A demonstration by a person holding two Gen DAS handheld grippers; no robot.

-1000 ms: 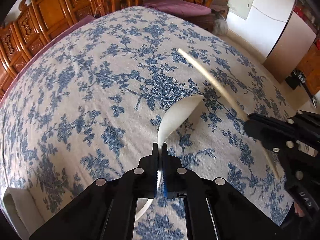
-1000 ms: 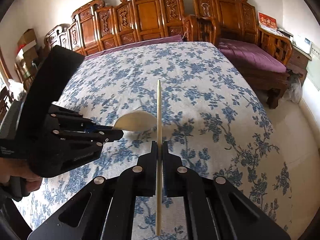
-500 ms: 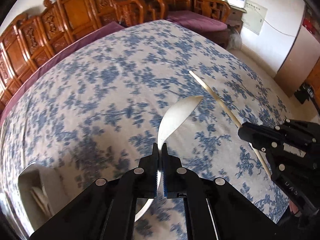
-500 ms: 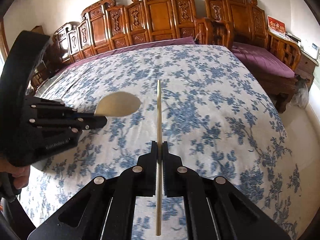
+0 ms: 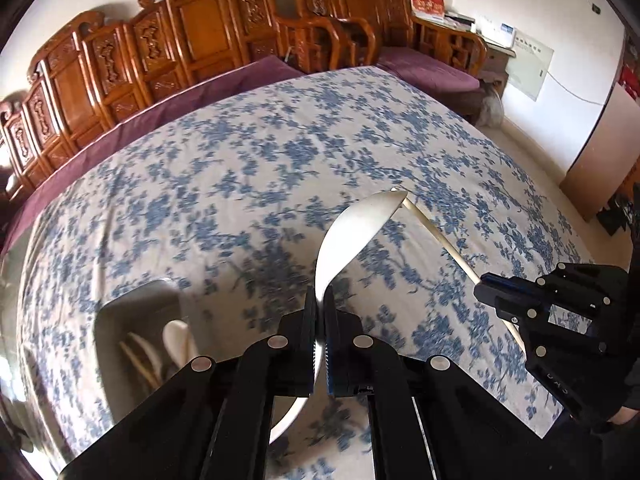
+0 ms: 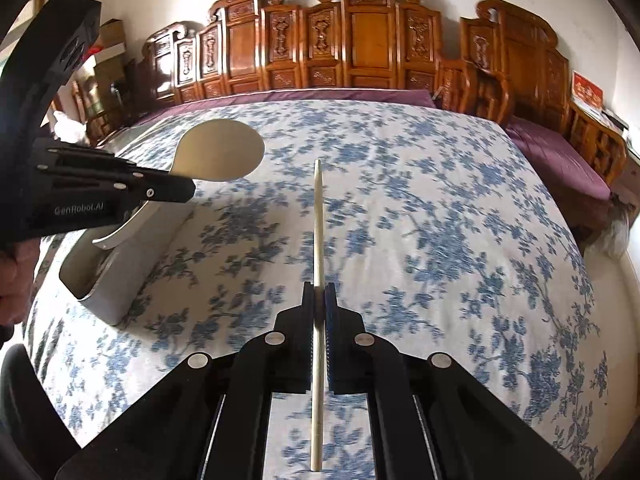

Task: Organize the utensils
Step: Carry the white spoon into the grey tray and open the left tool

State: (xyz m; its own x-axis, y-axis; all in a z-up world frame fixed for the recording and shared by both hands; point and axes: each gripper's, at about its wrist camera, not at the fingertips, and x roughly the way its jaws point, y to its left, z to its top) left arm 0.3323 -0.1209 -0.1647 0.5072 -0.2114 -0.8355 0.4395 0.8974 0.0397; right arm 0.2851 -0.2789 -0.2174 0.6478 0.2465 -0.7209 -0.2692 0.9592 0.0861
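My left gripper (image 5: 319, 300) is shut on a cream spoon (image 5: 352, 232), held above the flowered cloth; the spoon's bowl also shows in the right wrist view (image 6: 220, 152). My right gripper (image 6: 319, 292) is shut on a pale wooden chopstick (image 6: 318, 232), which points forward; in the left wrist view the chopstick (image 5: 440, 240) crosses just behind the spoon's tip. A white utensil box (image 5: 132, 320) lies on the cloth at the lower left of the left gripper, with a spoon (image 5: 178, 340) and chopsticks (image 5: 140, 360) inside. In the right wrist view the box (image 6: 120, 280) sits under the left gripper (image 6: 176, 190).
The blue-flowered tablecloth (image 5: 240, 184) covers the table. Carved wooden chairs (image 6: 352, 40) with purple cushions stand along the far side and at the right. The table's right edge drops to the floor (image 5: 560, 200).
Both grippers have swung left over the table with their utensils. The white box has come into view below the left gripper, and the spoon now sits nearer to it.
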